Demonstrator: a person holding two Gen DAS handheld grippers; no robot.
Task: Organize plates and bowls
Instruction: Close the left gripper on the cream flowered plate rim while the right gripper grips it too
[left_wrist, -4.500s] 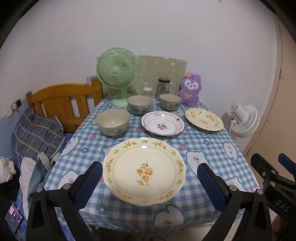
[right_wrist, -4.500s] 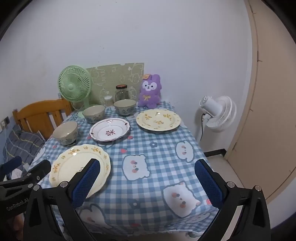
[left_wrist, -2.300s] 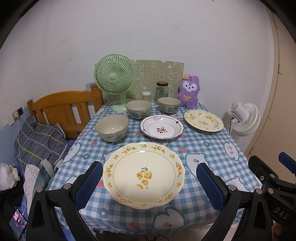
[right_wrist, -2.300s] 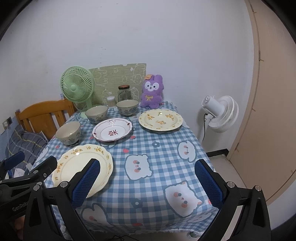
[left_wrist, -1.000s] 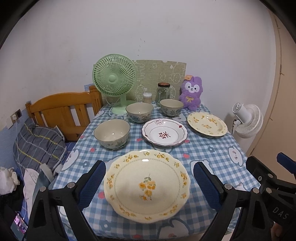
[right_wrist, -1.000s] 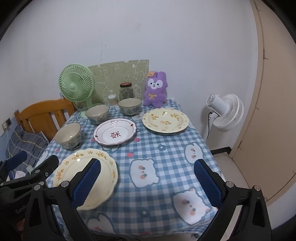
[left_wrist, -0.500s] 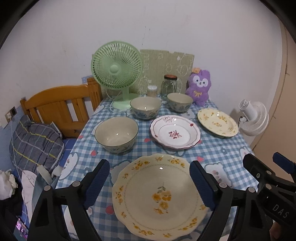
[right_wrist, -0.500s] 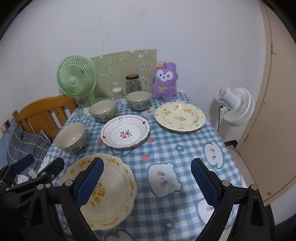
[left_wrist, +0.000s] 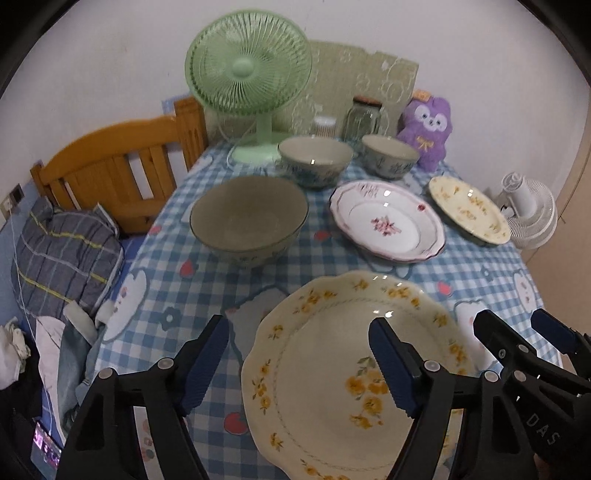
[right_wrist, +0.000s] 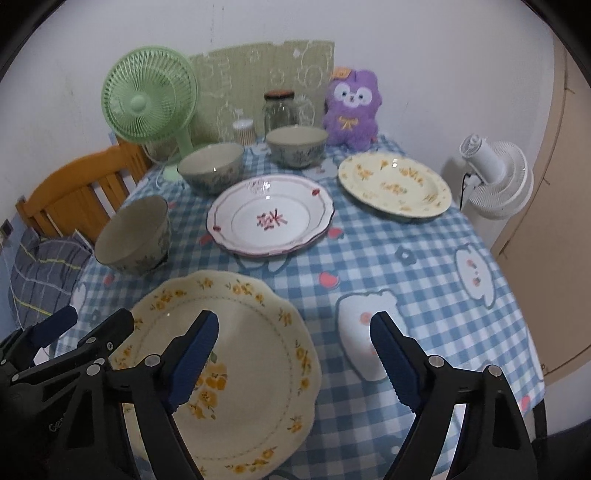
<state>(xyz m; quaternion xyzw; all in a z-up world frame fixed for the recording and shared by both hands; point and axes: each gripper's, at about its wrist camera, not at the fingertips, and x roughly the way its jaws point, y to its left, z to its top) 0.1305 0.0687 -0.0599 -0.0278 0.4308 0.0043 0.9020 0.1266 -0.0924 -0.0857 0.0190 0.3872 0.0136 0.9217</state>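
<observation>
The near yellow-flowered plate lies flat at the near edge of the bench, and both claws hang over it from the person's side. The left claw straddles the plate's left rim: one finger is over the checked cloth, the other over the plate's middle. The right claw mirrors it, with one finger over the plate's centre and the other over the cloth beyond its right rim. Both sets of jaws are closing yet stand well apart, and nothing is pressed between the pads. The plate is round, so no long axis matters; what matters is that a rim sits between each pair of fingers, and neither claw looks clearly nearer.

Towards the far edge stand the white plate with a red flower, a second yellow-flowered plate near the right edge, and three bowls: one by the left edge, two at the back.

Readable writing is scarce: "DAS" on the right claw's body (seen from the left camera) and a cut-off "Ge" on the left one
</observation>
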